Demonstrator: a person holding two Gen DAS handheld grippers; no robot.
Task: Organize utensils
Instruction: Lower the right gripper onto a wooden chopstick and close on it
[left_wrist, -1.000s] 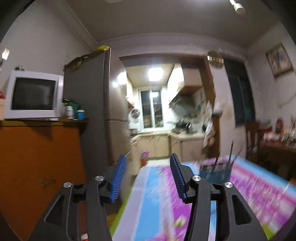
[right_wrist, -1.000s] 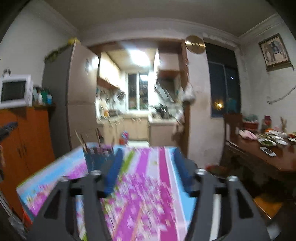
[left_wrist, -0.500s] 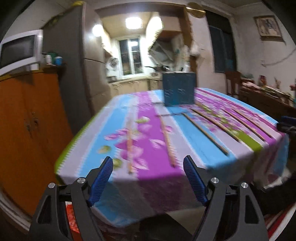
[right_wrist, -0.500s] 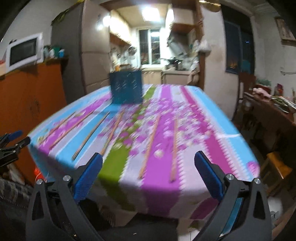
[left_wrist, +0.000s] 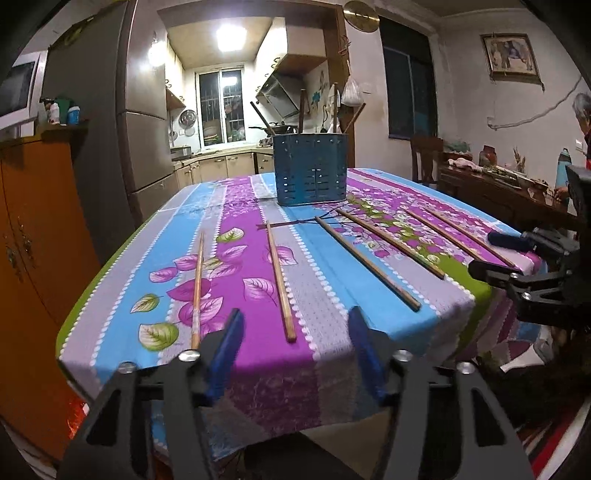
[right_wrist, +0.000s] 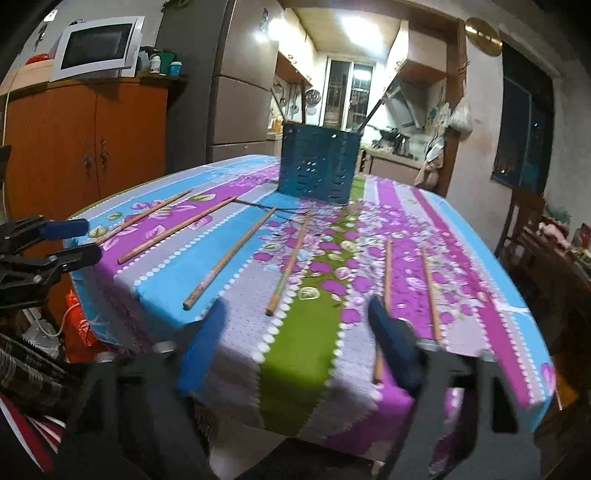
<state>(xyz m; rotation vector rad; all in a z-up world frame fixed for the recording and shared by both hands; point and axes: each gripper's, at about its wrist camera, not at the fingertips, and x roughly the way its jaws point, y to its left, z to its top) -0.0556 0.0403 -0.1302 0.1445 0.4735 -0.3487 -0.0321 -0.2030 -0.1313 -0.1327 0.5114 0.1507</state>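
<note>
Orange cabinet and grey fridge flank a lit kitchen doorway.

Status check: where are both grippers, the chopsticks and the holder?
Left gripper and right gripper both empty, jaws closing, at the near table edge. Six chopsticks lie loose on the tablecloth. Blue holder upright at far end. Path unobstructed.

Six chopsticks lie before blue holder.
</note>
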